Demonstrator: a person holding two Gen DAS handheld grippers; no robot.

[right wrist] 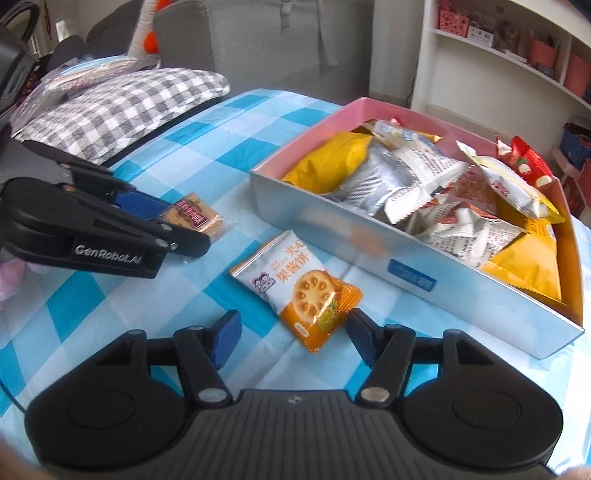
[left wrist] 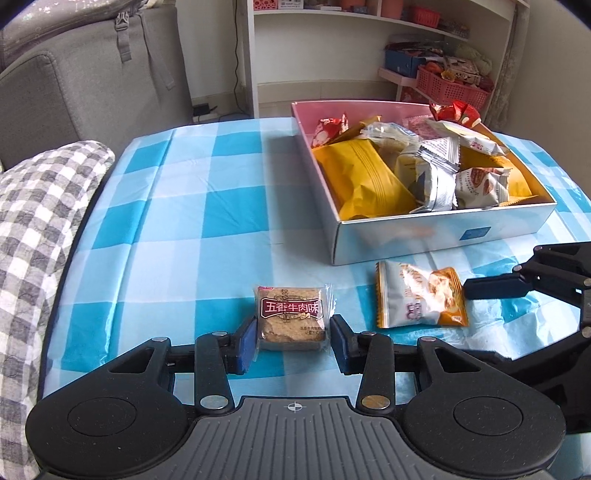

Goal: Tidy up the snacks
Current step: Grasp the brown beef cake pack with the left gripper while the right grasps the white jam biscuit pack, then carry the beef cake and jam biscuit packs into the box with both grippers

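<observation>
A: What's the biggest thing around the table?

B: A grey sofa (left wrist: pixel 92 74) behind it, and a white shelf unit (left wrist: pixel 332 22) holding pink baskets (left wrist: pixel 452 86). A grey checked cushion (left wrist: pixel 40 206) lies at the table's edge.

A: And the table itself?

B: It's covered by a blue and white checked cloth (left wrist: pixel 177 206). On it stands an open box (left wrist: pixel 424 236), pink inside and pale outside, filled with wrapped snacks: a yellow packet (left wrist: pixel 365 177), silver and white packets (left wrist: pixel 436 181), and a red one (left wrist: pixel 456 110) resting on the far rim.

A: Anything still outside the box?

B: Two snacks on the cloth in front of it. A brown cake in clear wrap (left wrist: pixel 291 317) sits between the pads of the left gripper (left wrist: pixel 293 339), which press its sides, so it's clamped. Just beside it lies an orange and white biscuit packet (right wrist: pixel 299 291).

A: And the right gripper (right wrist: pixel 291 339)?

B: Its jaws straddle the packet's near corner; one pad (right wrist: pixel 360 334) is at the wrapper's edge, the other (right wrist: pixel 227 338) stands clear, so nothing is gripped.
</observation>
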